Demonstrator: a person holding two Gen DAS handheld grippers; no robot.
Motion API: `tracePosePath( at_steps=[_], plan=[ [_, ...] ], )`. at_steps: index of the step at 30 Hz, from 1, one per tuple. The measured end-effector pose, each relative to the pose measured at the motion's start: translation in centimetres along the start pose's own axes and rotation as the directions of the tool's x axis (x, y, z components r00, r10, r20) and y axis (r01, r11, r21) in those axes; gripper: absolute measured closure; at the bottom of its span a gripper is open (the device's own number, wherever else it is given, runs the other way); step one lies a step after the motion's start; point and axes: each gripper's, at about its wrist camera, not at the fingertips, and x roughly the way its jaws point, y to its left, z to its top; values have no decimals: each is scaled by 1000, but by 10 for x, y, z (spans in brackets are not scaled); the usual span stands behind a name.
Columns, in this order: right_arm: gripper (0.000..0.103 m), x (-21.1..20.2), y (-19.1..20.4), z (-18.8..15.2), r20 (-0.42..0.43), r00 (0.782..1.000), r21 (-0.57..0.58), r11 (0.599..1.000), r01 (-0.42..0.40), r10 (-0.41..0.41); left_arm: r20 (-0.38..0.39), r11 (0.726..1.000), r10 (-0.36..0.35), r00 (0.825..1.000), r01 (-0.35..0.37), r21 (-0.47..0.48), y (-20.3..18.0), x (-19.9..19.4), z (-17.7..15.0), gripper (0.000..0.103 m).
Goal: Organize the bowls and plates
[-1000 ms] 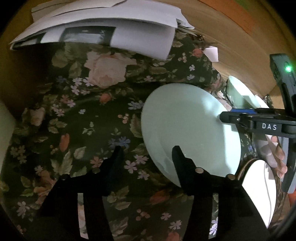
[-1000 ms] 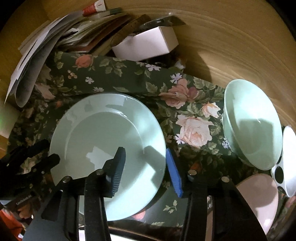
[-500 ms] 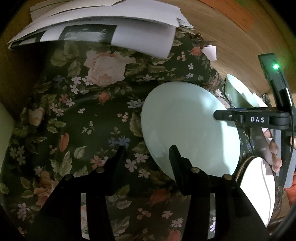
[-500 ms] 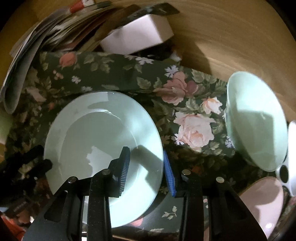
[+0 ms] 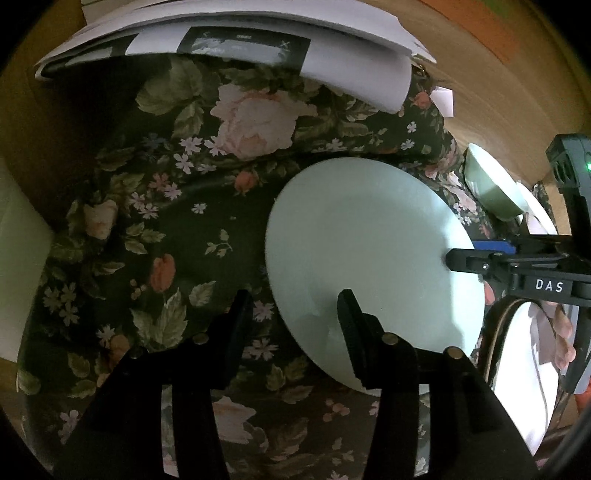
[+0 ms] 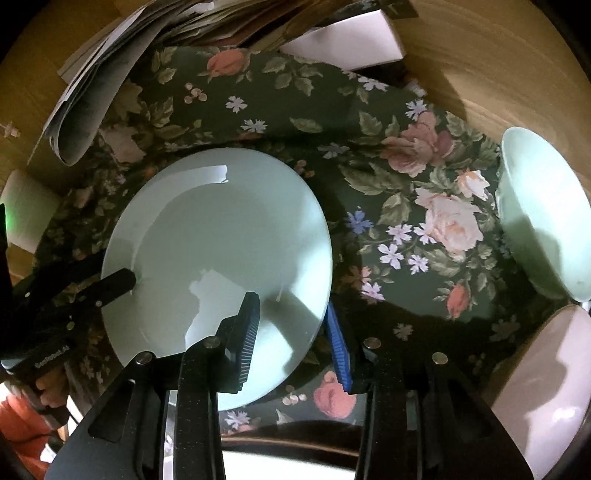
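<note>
A pale green plate [image 6: 218, 258] lies on a dark floral cloth [image 6: 332, 110]; it also shows in the left wrist view [image 5: 369, 266]. My right gripper [image 6: 293, 317] is open with its fingers astride the plate's near right rim. My left gripper [image 5: 295, 317] is open at the plate's opposite rim, one finger over the plate, the other over the cloth. A pale green bowl [image 6: 543, 214] stands at the right, and a pinkish dish [image 6: 546, 384] lies below it.
A stack of papers [image 5: 240, 33] lies at the cloth's far edge, with a white box [image 6: 351, 44] beside it. A white plate [image 5: 524, 369] sits at the right in the left wrist view. Wooden tabletop [image 6: 498, 66] surrounds the cloth.
My right gripper has moved forward and closed in so its fingers now straddle the plate's rim. My left gripper has shifted slightly closer to the plate's other rim.
</note>
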Motion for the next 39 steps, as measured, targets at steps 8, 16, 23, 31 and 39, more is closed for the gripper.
tracePosePath(
  at_steps=[8,16,23,31,39],
  plan=[
    [67,6,6,-1,38,999,7,1000,4,-4,12,1000,10,1000,-10,30,-12,10,5,55],
    [72,-8,7,-8,69,998,5,1000,-10,10,11,999,-3,1000,3,51,-27,9,5,55],
    [72,-32,13,-22,130,991,4,1000,-15,15,72,998,-19,997,15,66,-33,-14,0,56],
    [72,-60,20,-32,194,981,-12,1000,-5,7,115,998,-27,993,20,65,-35,-38,-6,56],
    [72,-93,15,-58,268,963,0,1000,3,-3,173,994,-52,984,34,101,-49,-72,-18,56]
  ],
)
